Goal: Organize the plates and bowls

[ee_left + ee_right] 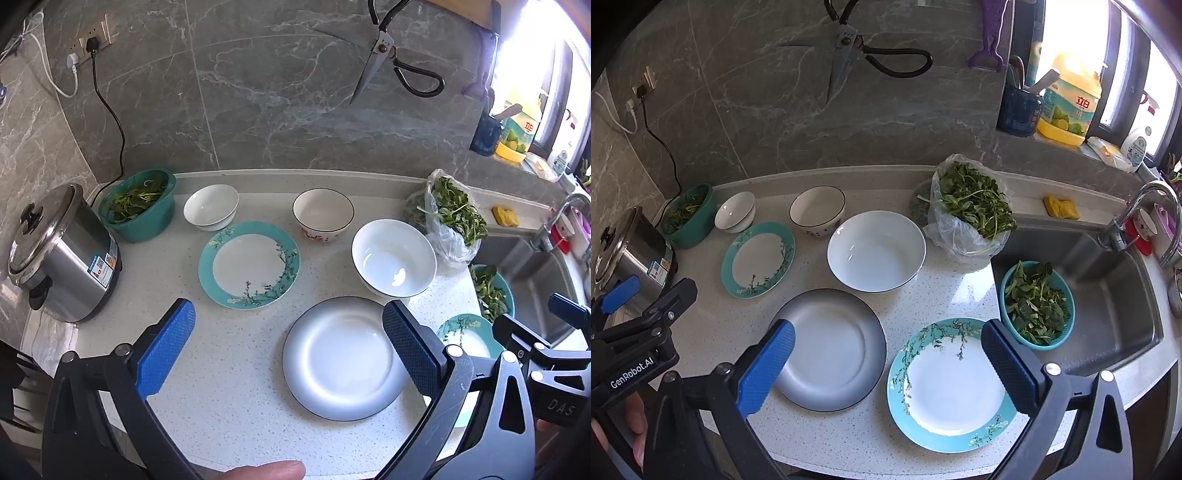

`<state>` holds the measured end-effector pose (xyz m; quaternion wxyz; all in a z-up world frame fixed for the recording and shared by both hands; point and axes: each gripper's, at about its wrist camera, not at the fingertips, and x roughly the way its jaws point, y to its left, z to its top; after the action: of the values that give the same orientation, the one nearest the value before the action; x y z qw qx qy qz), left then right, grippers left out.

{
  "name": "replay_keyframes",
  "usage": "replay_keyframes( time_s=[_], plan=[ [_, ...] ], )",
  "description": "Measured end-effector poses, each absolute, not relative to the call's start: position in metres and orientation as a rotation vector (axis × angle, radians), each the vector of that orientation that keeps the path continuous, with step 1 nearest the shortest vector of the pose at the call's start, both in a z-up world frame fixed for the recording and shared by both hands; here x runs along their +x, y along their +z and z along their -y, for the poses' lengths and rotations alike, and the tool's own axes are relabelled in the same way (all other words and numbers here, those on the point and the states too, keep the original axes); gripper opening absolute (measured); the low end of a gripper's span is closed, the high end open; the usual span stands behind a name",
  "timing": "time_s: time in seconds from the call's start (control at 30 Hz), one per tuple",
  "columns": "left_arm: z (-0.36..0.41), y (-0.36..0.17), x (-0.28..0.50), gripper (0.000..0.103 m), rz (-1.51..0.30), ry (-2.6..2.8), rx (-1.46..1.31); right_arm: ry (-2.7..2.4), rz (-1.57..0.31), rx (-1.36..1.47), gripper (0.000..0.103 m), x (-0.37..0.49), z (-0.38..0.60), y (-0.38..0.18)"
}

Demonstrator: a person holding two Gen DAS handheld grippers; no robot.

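On the speckled counter (229, 369) lie a grey-rimmed plate (341, 358) (831, 349), a teal floral plate (248, 264) (758, 259) farther left, and a second teal floral plate (951, 384) (467, 336) near the sink. Behind them stand a large white bowl (393, 258) (876, 251), a dark-rimmed patterned bowl (323, 214) (817, 209) and small stacked white bowls (211, 206) (735, 212). My left gripper (288, 343) hangs open above the counter, nothing between its blue pads. My right gripper (888, 360) is open too, over the two near plates.
A steel rice cooker (59, 254) stands at the left, with a teal basket of greens (138, 205) beside it. A plastic bag of greens (971, 206) sits by the sink (1108, 295), which holds another teal basket of greens (1036, 304). Scissors (846, 51) hang on the wall.
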<state>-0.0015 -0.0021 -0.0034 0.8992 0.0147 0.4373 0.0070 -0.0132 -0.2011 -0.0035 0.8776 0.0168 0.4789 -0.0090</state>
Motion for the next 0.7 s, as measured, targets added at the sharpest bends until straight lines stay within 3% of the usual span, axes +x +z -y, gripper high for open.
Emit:
replay_keyframes(
  time_s=[0.7],
  plan=[
    [0.0045, -0.004, 0.0008, 0.103, -0.912, 0.012, 0.028, -0.02, -1.002, 0.035, 0.103, -0.0109, 0.2008, -0.0034]
  ],
)
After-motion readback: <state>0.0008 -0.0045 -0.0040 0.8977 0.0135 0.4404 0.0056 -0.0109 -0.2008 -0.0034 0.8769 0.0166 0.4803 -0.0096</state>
